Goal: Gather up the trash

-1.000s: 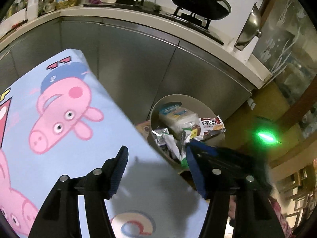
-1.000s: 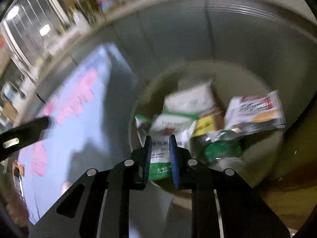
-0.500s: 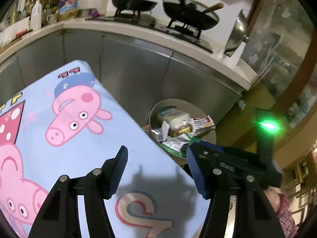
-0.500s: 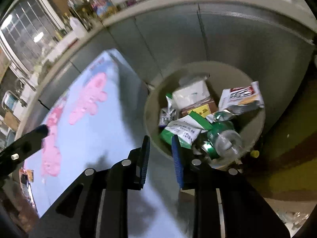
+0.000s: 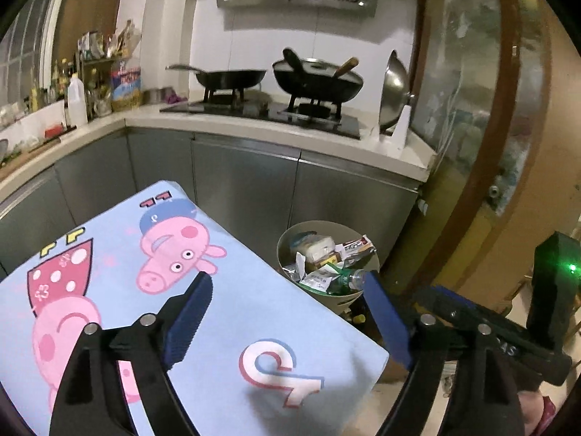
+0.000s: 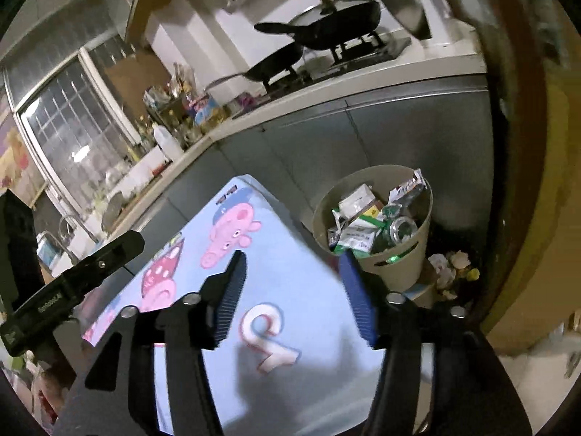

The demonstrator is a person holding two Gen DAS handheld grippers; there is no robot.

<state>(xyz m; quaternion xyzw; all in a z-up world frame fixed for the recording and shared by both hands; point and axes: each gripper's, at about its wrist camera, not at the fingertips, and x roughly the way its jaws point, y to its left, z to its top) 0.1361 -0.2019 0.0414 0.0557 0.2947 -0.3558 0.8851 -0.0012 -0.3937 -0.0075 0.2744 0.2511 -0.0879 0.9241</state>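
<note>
**Presently logged: trash bin contents and both tools, idle over the table**

Item 1, bin [image 5: 328,299]. Round beige wastebasket on the floor, right of centre in the left wrist view and right of centre in the right wrist view [image 6: 406,261]. It stands just beside the corner of the table [image 5: 225,312], in front of grey cabinet doors. Filled to near the rim.

Item 2, trash, all inside the bin.
- Wrappers and pouches [image 6: 357,234]: white and green printed film. Judged very light, soft, crinkly, likely slippery; best pinched at a flat sealed edge or corner, not the puffed middle.
- Green plastic bottle [image 5: 346,278], lying on its side on top of the pile. Judged light, thin-walled, apt to roll or dent; take it across the body near the neck.
- Red-and-white packet [image 5: 357,246] leaning on the far rim, partly overhanging; could slide out if nudged.

Item 3, left tool [image 5: 287,321]. Jaws wide apart, nothing between them, held above the cartoon-print cloth.

Item 4, right tool [image 6: 294,292]. Jaws likewise spread wide, empty, above the same cloth near its printed letter.

Item 5, loose scraps [image 6: 452,272] on the floor to the right of the bin. Small, crumpled, too blurred to identify; probably uncollected trash.
</note>
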